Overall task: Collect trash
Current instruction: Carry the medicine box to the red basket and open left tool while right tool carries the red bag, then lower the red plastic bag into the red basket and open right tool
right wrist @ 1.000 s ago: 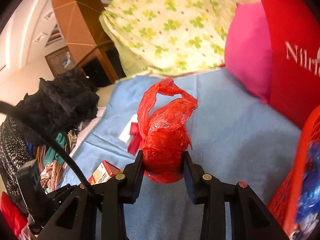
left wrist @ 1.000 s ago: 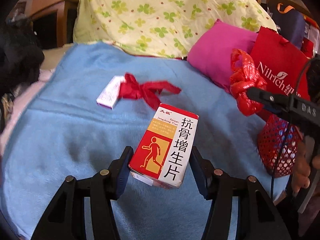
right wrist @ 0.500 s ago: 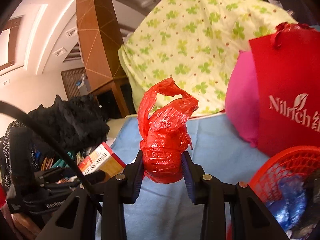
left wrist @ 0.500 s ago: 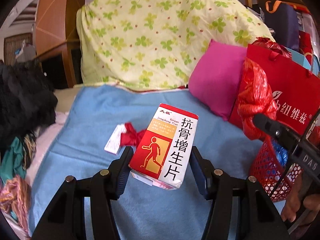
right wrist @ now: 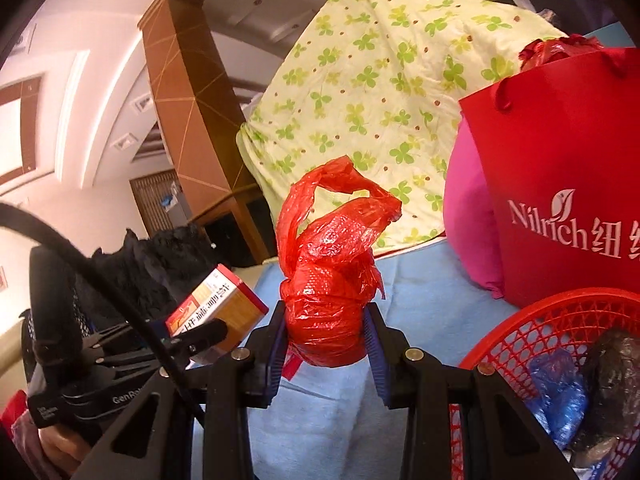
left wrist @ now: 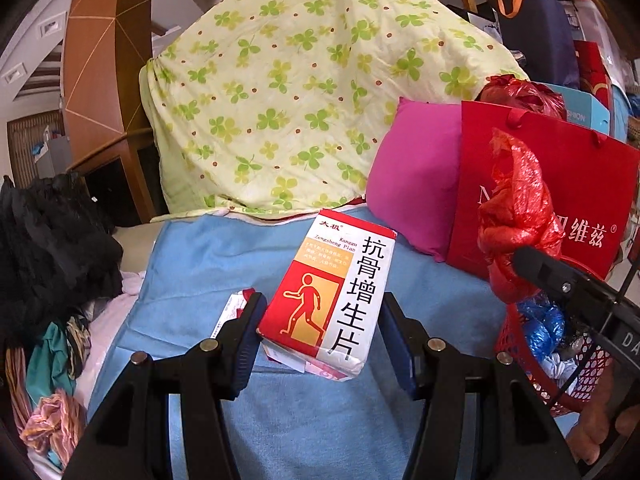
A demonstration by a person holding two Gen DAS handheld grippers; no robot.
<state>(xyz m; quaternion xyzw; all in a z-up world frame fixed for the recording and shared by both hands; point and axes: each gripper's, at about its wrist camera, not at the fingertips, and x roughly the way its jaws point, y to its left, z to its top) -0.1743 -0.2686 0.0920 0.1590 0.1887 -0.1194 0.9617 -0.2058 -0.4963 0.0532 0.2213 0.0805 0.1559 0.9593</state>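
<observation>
The left gripper (left wrist: 320,332) pinches a medicine box (left wrist: 332,292) between its jaws – the box stands tilted, its red-and-white printed face toward the camera, lifted above the blue blanket (left wrist: 248,256). The right gripper (right wrist: 326,344) pinches a red plastic bag (right wrist: 330,276) at its bunched lower end; the bag's loose handles rise above the jaws. Landmark: the red basket (right wrist: 536,320). In the right wrist view the basket sits on the blanket just right of the held bag, and a blue wad (right wrist: 560,392) and dark wrappers lie inside it. In the left wrist view the bag (left wrist: 516,216) hangs directly over the basket (left wrist: 584,372), with the box to the basket's left. Behind the basket stands a red paper bag (right wrist: 560,160) printed "Nilrich", touching a pink pillow (right wrist: 468,224) on its left. Farther behind the basket, a clover-print quilt (right wrist: 380,88) is heaped up. Well left of the basket, a small white packet (left wrist: 232,312) lies on the blanket, partly hidden by the left gripper's finger – and beyond the blanket's left edge sits a pile of dark clothes (left wrist: 52,240).
</observation>
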